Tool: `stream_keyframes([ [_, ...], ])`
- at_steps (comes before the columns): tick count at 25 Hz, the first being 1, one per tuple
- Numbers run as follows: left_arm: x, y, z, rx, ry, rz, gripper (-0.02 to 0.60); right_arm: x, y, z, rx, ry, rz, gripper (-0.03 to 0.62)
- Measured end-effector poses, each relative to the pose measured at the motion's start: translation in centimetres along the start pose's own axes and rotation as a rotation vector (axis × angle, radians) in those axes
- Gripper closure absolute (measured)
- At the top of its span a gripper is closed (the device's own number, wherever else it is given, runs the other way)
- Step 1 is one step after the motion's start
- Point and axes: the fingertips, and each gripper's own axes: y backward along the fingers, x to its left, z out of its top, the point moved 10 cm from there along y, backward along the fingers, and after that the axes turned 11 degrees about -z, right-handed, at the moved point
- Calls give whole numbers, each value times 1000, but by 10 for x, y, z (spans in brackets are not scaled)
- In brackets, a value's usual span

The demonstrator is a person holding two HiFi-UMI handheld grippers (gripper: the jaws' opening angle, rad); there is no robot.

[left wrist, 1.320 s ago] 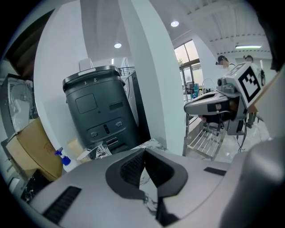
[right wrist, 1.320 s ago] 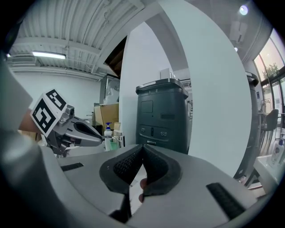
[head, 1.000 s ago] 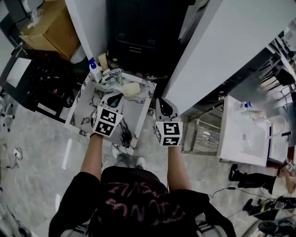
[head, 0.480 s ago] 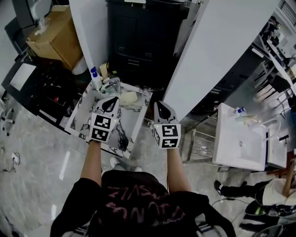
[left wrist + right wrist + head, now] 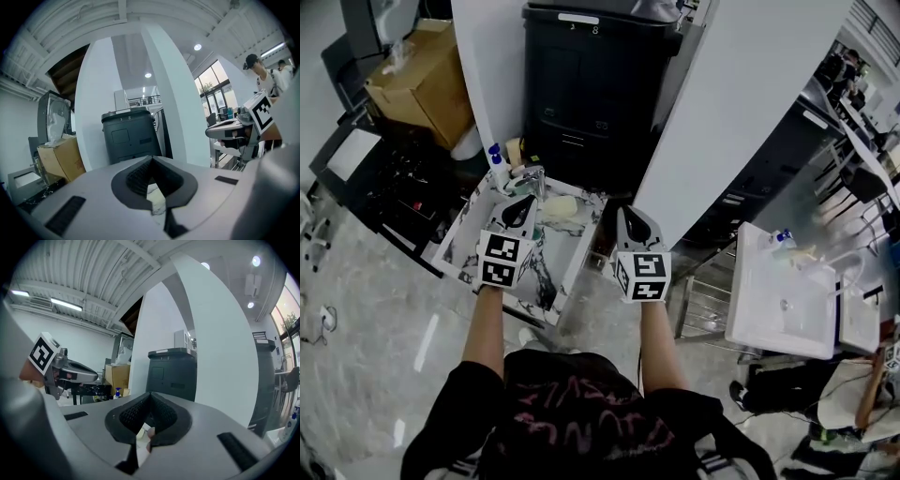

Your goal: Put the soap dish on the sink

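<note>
Left gripper (image 5: 519, 211): jaws pressed together with nothing between them; it hangs over the back half of the sink, tip pointing toward the faucet
Right gripper (image 5: 629, 221): jaws also pressed together and empty; it is held just past the sink's right rim, level with the left gripper
Soap dish (image 5: 557, 208): a pale cream piece lying on the sink's back ledge, right of the faucet and just beside the left gripper's tip; neither gripper holds it
Sink (image 5: 461, 246): white marble with dark veins, a rectangular top with the basin below the left gripper
Faucet (image 5: 528, 176): chrome, standing at the middle of the back ledge
Bottle (image 5: 496, 159): white with a blue pump, upright at the sink's back left corner, left of the faucet
Cabinet (image 5: 598, 89): black, tall, right behind the sink, between 2 white panels
Box (image 5: 414, 79): brown cardboard, well left of the cabinet
Second sink (image 5: 773, 295): plain white, well to the right, with a small bottle at its back edge
Arms: both bare forearms reach forward from a dark shirt, 1 marker cube on each gripper
Left gripper view: the right gripper's cube shows at the right, and 2 people stand far behind it
Right gripper view: the left gripper's cube shows at the left, with the box and the bottle beyond it
</note>
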Motion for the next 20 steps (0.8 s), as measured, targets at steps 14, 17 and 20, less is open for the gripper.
stream_keyframes([
  [14,5,16,-6,-17,2,43,566,-2,-4,-5,-5,-22,-2,580],
  [17,6,16,-4,-31,1,42,566,-3,-5,-5,-5,-12,-1,581],
  [20,6,19,-3,-41,6,42,566,-1,-4,-5,-1,-4,3,581],
])
